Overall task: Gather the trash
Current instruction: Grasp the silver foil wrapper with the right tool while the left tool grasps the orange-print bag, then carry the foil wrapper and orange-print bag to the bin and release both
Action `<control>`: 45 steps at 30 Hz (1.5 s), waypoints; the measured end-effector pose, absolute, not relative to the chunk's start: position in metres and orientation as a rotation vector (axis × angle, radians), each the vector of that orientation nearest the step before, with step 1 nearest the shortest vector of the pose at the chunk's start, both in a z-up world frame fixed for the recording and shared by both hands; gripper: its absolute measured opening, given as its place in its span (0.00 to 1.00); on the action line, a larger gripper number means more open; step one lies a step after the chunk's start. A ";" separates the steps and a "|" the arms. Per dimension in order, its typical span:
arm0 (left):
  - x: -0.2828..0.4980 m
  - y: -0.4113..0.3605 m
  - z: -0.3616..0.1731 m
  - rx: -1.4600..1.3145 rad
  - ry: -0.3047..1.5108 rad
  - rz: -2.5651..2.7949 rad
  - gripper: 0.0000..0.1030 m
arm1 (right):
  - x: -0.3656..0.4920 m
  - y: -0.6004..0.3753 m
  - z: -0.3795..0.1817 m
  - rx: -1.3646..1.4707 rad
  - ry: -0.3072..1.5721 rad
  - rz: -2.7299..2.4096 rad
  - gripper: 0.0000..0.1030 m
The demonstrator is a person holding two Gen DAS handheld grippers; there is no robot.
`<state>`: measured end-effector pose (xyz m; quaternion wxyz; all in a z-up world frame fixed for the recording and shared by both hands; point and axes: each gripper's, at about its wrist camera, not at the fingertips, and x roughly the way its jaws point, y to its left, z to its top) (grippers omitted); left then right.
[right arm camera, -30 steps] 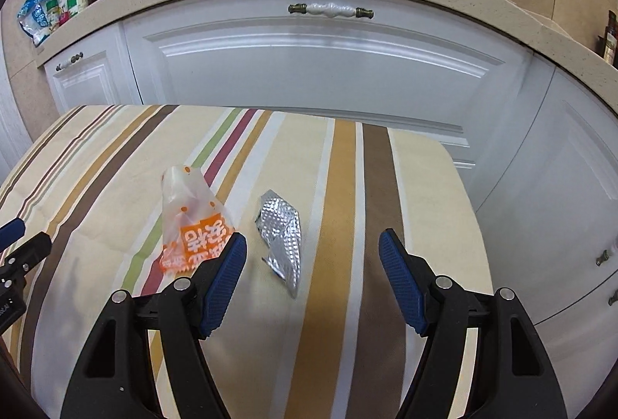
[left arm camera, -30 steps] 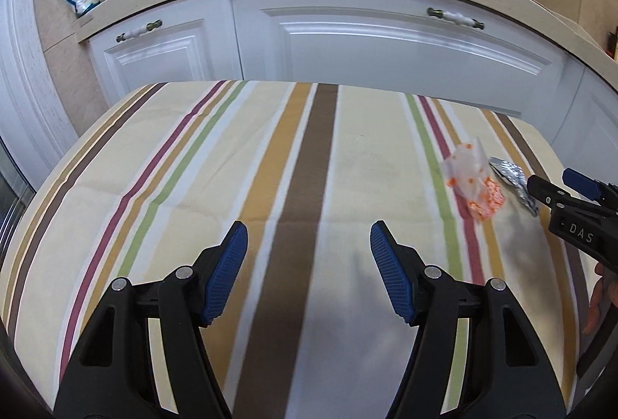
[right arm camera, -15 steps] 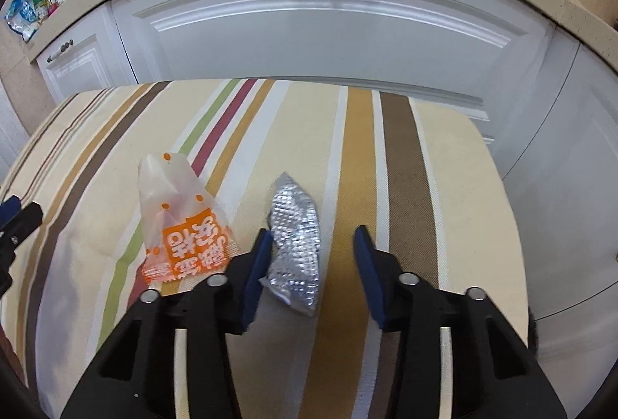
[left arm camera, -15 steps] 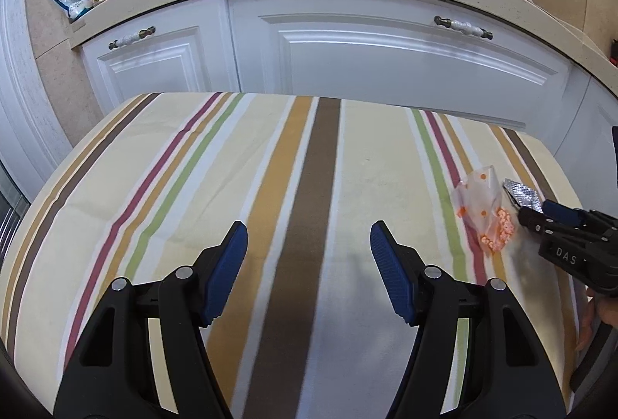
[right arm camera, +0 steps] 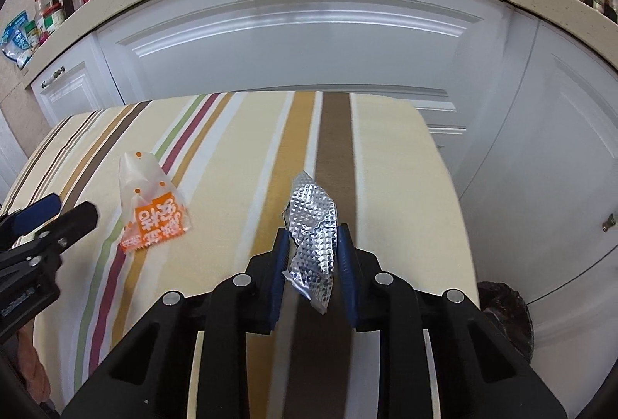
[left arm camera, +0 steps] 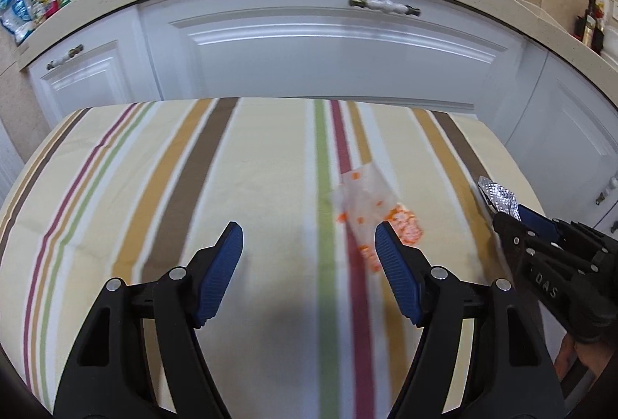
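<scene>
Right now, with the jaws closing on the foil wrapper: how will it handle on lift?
Foil wrapper looks crinkled and thin, so probably very light and crushable. Its free ends stick out past the closing jaws of the right gripper and will likely flop. The embossed surface may give fair grip.

A striped tablecloth (left arm camera: 247, 164) covers the table, an orange-and-clear wrapper (right arm camera: 148, 204) lying on it.

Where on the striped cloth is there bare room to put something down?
The striped cloth is bare left of the orange-and-clear wrapper. Crowded right side: that wrapper, foil wrapper, and right gripper closing on the foil.
</scene>
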<state>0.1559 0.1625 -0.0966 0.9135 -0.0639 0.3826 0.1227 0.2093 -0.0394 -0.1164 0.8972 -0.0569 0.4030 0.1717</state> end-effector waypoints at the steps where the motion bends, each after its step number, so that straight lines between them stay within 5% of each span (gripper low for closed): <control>1: 0.160 0.158 -0.098 -0.128 0.792 0.245 0.67 | 0.209 -0.044 -0.116 -0.114 0.830 0.353 0.25; 10: 0.194 0.133 -0.117 -0.092 0.833 0.214 0.68 | 0.209 -0.061 -0.113 -0.073 0.810 0.353 0.25; 15: 0.197 0.136 -0.122 -0.125 0.851 0.197 0.32 | 0.209 -0.066 -0.114 -0.052 0.812 0.362 0.25; 22: 0.192 0.135 -0.120 -0.111 0.835 0.169 0.16 | 0.208 -0.067 -0.113 -0.046 0.802 0.369 0.25; 45: 0.133 0.108 -0.079 -0.047 0.763 0.140 0.12 | 0.166 -0.092 -0.089 -0.047 0.737 0.312 0.25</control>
